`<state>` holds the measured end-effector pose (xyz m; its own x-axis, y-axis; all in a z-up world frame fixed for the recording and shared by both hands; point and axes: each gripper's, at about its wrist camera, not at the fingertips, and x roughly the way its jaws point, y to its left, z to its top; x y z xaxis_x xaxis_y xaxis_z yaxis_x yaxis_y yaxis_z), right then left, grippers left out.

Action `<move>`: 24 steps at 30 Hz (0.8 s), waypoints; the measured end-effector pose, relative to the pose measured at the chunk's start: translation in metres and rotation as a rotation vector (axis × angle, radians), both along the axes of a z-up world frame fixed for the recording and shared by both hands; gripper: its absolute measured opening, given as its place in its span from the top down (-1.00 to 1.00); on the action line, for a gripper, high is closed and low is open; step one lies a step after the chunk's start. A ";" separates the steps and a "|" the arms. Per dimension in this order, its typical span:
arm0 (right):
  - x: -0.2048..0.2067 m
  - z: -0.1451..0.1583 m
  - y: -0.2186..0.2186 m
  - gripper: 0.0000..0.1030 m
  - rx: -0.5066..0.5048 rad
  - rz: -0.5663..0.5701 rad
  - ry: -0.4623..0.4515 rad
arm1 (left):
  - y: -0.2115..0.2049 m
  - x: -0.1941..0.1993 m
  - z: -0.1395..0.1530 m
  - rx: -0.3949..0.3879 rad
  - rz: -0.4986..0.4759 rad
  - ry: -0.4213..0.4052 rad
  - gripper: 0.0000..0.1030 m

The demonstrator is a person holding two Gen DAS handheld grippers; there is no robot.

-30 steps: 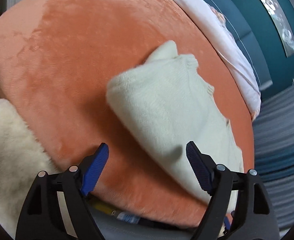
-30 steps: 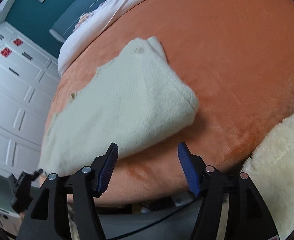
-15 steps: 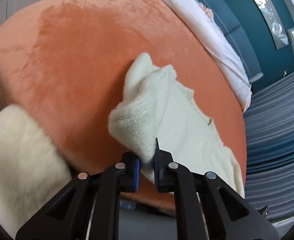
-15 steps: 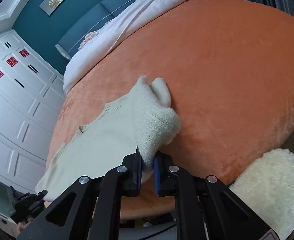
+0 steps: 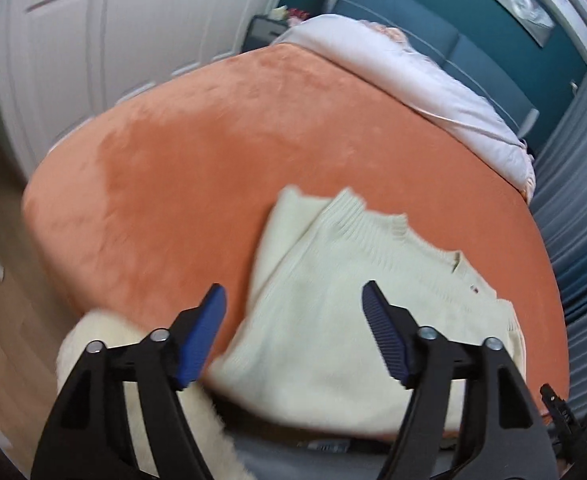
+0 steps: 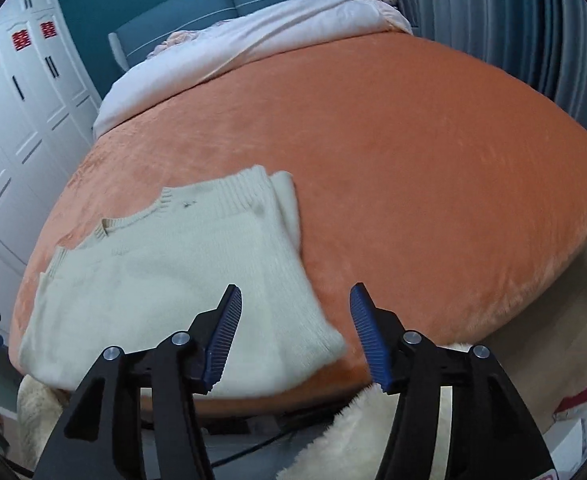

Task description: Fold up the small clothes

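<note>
Both grippers — left point(image 5: 293, 336) | right point(image 6: 293, 334) — fingers apart | cream sweater point(image 6: 165, 280) flat on orange blanket point(image 6: 413, 168)

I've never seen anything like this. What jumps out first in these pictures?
A cream knitted sweater lies folded near the front edge of a big orange plush bedspread. In front, two pairs of black tongs with blue ribbed pads, left tongs and right tongs, stand open, holding nothing.
</note>
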<state>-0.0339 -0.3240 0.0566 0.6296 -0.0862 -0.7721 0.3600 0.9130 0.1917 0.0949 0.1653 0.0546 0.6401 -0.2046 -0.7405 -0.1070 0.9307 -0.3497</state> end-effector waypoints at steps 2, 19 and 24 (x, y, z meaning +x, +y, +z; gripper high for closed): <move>0.027 -0.001 0.005 -0.12 -0.029 0.046 -0.006 | -0.015 0.030 -0.007 0.002 -0.050 -0.006 -0.71; 0.087 0.025 0.000 0.85 0.083 0.057 -0.190 | -0.028 0.104 -0.010 0.000 -0.082 0.046 0.81; 0.123 -0.074 -0.033 0.85 0.080 -0.014 0.139 | -0.037 0.136 -0.085 0.132 -0.076 0.234 0.76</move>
